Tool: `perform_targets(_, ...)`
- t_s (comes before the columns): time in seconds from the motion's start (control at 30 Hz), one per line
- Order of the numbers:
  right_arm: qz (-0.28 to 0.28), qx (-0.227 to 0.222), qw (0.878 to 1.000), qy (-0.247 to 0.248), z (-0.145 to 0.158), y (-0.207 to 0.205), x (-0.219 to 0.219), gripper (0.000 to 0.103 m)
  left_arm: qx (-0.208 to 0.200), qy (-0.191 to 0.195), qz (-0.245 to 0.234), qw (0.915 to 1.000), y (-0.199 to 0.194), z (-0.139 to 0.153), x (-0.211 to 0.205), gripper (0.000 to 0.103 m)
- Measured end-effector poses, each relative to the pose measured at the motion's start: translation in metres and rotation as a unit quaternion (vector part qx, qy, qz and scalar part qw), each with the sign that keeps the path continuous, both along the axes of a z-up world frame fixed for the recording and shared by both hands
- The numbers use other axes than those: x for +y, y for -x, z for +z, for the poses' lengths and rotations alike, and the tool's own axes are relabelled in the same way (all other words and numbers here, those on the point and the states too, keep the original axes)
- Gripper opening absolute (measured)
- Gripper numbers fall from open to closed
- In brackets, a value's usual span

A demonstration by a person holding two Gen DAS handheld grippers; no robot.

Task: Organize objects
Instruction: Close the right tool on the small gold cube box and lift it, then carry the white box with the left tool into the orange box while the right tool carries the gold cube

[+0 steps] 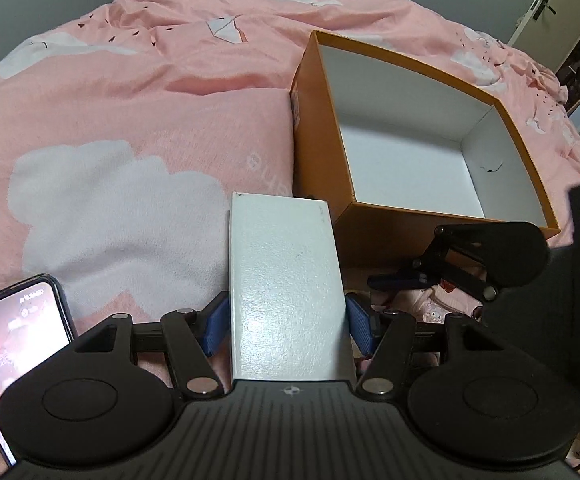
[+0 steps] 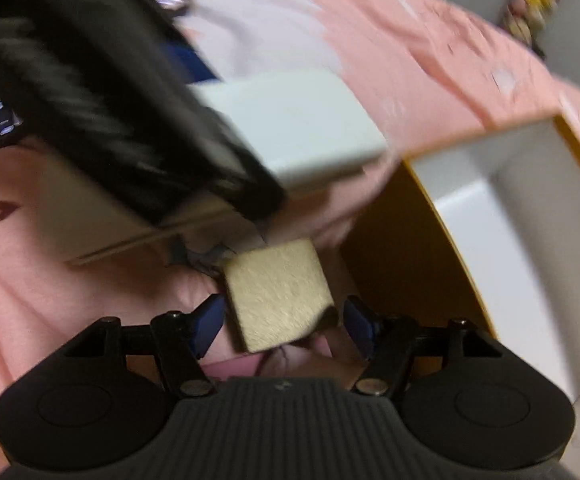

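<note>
White box (image 1: 286,292): flat, rectangular, glossy white lid; held between the blue pads (image 1: 214,326) of the left claw (image 1: 286,326), which pressed on both long sides. It was raised above the bed, its far end just short of the near left corner of the orange box (image 1: 313,120). In the right wrist view, blurred, the same white box (image 2: 301,128) projected from the dark body of the left claw toward the orange box.

Tan block (image 2: 280,294): squarish, fuzzy-surfaced, lying between the fingers of the right claw (image 2: 286,326). The left pad (image 2: 209,320) sat close to its edge; a gap showed at the right pad; whether it was gripped could not be told.

Orange box: open-topped, white interior, resting on the bed, nothing visible inside.

Bedcover (image 1: 130,128): pink with white cloud shapes, rumpled.

Phone (image 1: 14,344): screen lit, at the lower left of the left wrist view.

Right claw as seen from the left (image 1: 485,256): low beside the orange box's near wall.
</note>
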State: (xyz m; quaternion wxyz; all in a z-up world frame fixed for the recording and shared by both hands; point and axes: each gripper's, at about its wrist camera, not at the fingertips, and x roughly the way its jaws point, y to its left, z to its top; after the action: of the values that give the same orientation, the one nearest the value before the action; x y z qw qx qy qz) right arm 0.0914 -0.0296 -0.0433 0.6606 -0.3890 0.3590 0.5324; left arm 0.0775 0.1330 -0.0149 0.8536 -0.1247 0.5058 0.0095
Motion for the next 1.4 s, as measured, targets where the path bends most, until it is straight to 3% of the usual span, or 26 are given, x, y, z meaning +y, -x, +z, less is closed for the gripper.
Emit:
perform_targets(0.13,0.028,0.011,0.999,0.022,-0.004,0.008,0.010,0.059,-0.001,0.004,-0.003,1.0000,-0.002,-0.002,0.002,0.069)
perform_targets(0.53,0.074,-0.066,0.993,0.063,-0.033,0.009,0.032,0.070,-0.006,0.035,0.006,0.9994,-0.003,-0.009,0.016,0.069)
perform_targets(0.8,0.083,-0.122,0.987,0.069,-0.042,0.011,0.036,0.062,-0.009,0.041,0.011,0.9990,-0.002,-0.009,0.019,0.069)
perform_targets(0.97,0.073,-0.133,0.987,0.051,-0.021,0.010,0.035,0.051,-0.020,0.041,0.012,0.9989,0.002,-0.003,0.018,0.069)
perform_targets(1.2,0.059,-0.139,0.988,0.003,0.035,0.010,0.018,0.051,-0.052,0.041,0.005,0.9978,0.011,0.025,0.016,0.069)
perform_targets(1.4,0.023,-0.125,0.990,-0.053,0.102,-0.005,-0.005,0.051,-0.095,0.034,-0.036,0.9942,0.002,0.068,0.000,0.069)
